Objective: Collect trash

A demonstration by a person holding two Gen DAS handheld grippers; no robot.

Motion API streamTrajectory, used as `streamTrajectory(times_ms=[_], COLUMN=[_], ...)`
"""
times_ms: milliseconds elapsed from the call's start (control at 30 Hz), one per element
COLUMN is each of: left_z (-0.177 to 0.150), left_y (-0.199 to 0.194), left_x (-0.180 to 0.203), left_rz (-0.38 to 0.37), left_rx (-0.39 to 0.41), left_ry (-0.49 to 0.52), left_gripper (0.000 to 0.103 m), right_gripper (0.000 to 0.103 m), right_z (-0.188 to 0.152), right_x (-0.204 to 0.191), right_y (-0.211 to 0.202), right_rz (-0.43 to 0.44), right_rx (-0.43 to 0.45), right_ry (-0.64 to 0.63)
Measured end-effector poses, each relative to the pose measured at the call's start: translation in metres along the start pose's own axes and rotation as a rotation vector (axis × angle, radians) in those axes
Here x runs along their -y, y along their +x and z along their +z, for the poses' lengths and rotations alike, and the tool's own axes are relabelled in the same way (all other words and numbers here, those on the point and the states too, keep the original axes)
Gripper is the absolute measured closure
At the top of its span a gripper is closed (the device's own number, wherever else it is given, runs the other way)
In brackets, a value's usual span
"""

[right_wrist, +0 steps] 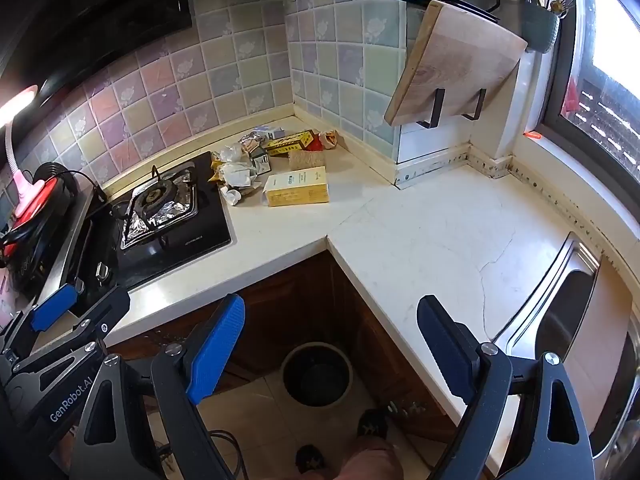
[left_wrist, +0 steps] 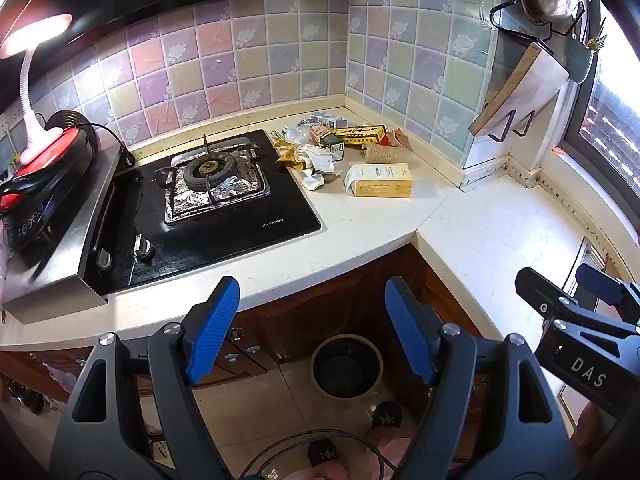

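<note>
An L-shaped white desk [right_wrist: 420,240] is wrapping around an inner corner, with a black stove [left_wrist: 208,216] sitting along its left run and a steel sink [right_wrist: 568,312] lying at its right end. A board [right_wrist: 456,68] is hanging on the tiled wall above the desk. On the floor below the inner corner, a round bin [right_wrist: 316,374] is standing open. The trash [left_wrist: 340,148] is lying heaped in the desk's far corner, just beside the stove, with a yellow box [left_wrist: 380,180] resting at the heap's near edge. The left gripper [left_wrist: 312,332] and right gripper [right_wrist: 332,348] are hovering over the bin, off the desk's near edge, both with jaws spread wide and holding nothing.
</note>
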State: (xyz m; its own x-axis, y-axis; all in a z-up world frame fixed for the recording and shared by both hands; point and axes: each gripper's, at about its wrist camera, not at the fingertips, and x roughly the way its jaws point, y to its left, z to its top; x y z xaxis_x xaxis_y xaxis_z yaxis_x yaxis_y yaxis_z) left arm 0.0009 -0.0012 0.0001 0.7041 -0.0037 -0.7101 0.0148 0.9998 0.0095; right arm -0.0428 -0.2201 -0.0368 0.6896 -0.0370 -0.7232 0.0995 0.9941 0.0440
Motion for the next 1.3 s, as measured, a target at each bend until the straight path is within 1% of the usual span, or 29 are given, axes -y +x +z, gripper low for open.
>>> streamTrajectory(times_ms=[600,633,667,967,1033,1300], left_z=[0.001,0.002,0.002,0.006,0.002,0.000], left_y=[-0.006,-0.007,-0.001,-0.001,-0.001,0.001], left_x=[0.008,0.009,0.010,0.013,0.009,0.023], left_rz=[-0.006,-0.007,-0.003,0.001,-0.001,-0.001], left_rx=[0.003,0.003,0.006,0.006,0.008,0.008], left_ry=[0.008,0.009,0.001,-0.002,0.001,0.007], left_gripper=[0.030,0.030,0.030,0.030,0.030,0.030], right_gripper=[0.014,0.014,0.014,0.014,0.014,0.014], right_z=[-0.002,-0.005,-0.005,-0.008,-0.006,-0.008], right_x=[0.005,0.001,0.000,0.002,0.001,0.002], right_y=[0.003,0.005,0.006,0.007,0.007,0.007], right_rz=[-0.005,-0.008,-0.008,-0.007,-0.009,-0.013], right_rx=[-0.003,-0.004,-0.005,-0.007,-0.007,-0.005], right_ry=[0.001,0.004,0.004,0.004,0.003,0.001])
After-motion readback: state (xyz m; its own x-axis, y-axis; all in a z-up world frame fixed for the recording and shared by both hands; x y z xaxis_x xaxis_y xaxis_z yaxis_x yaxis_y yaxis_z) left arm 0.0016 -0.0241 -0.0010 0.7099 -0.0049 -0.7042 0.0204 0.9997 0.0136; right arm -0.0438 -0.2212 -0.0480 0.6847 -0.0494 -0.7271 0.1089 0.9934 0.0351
